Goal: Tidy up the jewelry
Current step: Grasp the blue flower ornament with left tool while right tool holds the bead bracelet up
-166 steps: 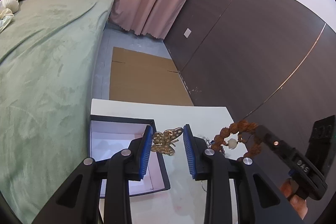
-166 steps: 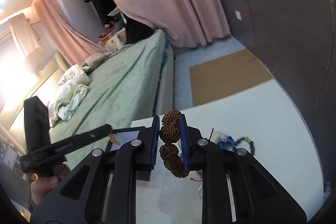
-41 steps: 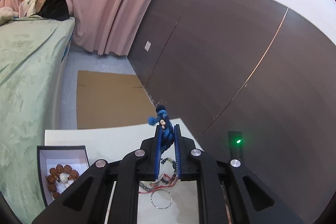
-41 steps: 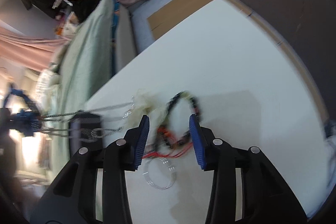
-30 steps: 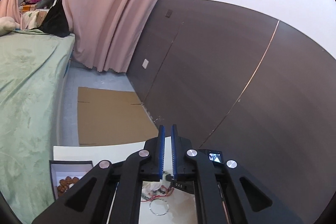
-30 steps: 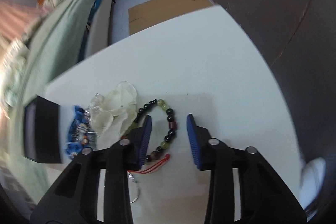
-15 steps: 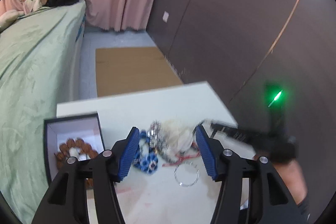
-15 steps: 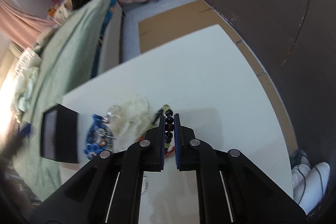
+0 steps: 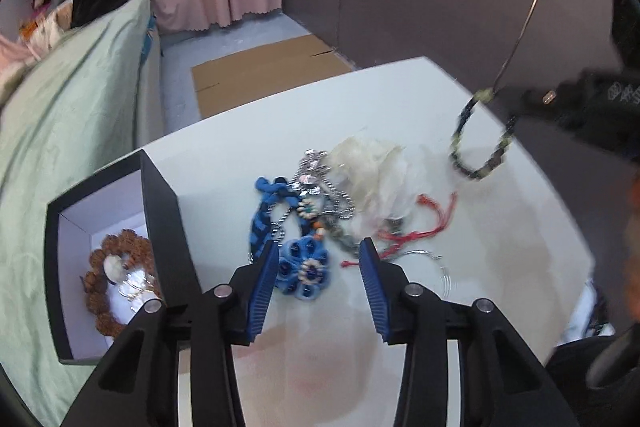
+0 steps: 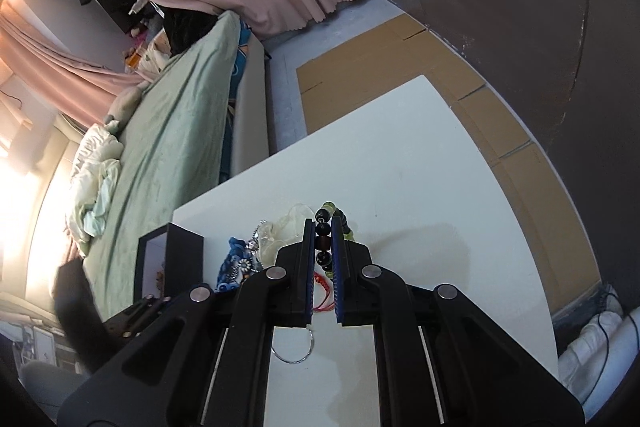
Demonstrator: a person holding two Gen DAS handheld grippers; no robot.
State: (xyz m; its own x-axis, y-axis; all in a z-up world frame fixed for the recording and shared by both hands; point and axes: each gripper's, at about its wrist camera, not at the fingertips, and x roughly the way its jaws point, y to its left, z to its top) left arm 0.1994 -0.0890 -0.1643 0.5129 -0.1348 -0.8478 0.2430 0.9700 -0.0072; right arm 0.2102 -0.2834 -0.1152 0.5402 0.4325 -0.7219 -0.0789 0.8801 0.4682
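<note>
My left gripper hovers low over the jewelry pile, jaws closing, with a blue flower piece between the pads, which stand clear of it. Joined to it is a blue braided band. My right gripper is shut on a dark and green bead bracelet. In the left wrist view that bracelet hangs in a loop above the table's right side. A black box at the left holds a brown bead bracelet.
The pile on the white table also has a silver chain, a sheer white pouch, red cord and a thin silver hoop. A green bed runs along the left; cardboard lies on the floor beyond.
My left gripper dropped toward the pile, opened wide, then narrowed around the blue flower piece. My right gripper shut on the bead bracelet and lifted it off the table.
</note>
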